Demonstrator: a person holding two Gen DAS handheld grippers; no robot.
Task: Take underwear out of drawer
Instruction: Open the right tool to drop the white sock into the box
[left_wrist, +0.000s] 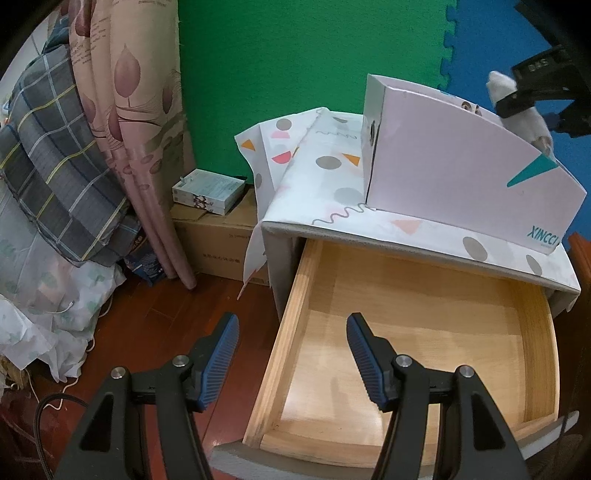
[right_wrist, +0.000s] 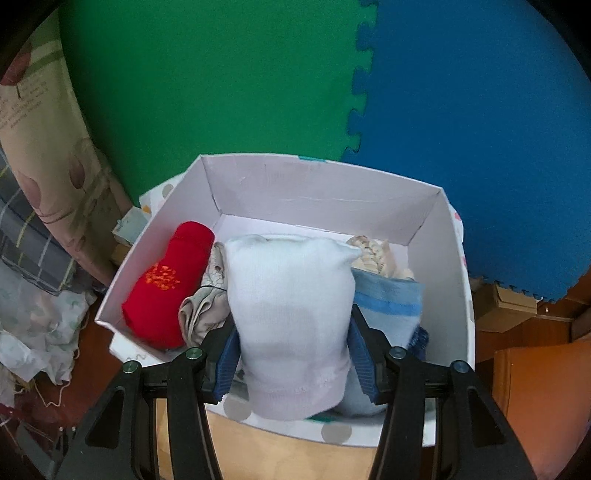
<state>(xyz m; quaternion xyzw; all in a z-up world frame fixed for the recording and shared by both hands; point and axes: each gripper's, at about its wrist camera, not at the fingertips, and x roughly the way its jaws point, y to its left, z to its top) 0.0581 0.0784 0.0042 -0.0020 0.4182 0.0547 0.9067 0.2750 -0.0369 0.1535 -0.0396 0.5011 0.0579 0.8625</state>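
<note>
The white underwear (right_wrist: 291, 317) is clamped between the jaws of the right gripper (right_wrist: 293, 354) at frame centre, above the white box (right_wrist: 424, 218); it could be dropped outside if released early. The left gripper (left_wrist: 293, 354), jaws apart and holding nothing, is held over the bare drawer (left_wrist: 406, 332) at lower centre.

Both views are evenly and fairly brightly lit by soft indoor light, with no hard glare. Inside the drawer (left_wrist: 417, 354) ahead of the left fingers (left_wrist: 221, 354), only a faint shadow lies under the overhanging top. Fisheye distortion bends straight edges outward, and the corners fall to black vignette. The white underwear (right_wrist: 291, 325) between the right fingers (right_wrist: 360, 358) looks slightly soft and washed out; farther things stay reasonably sharp.
</note>
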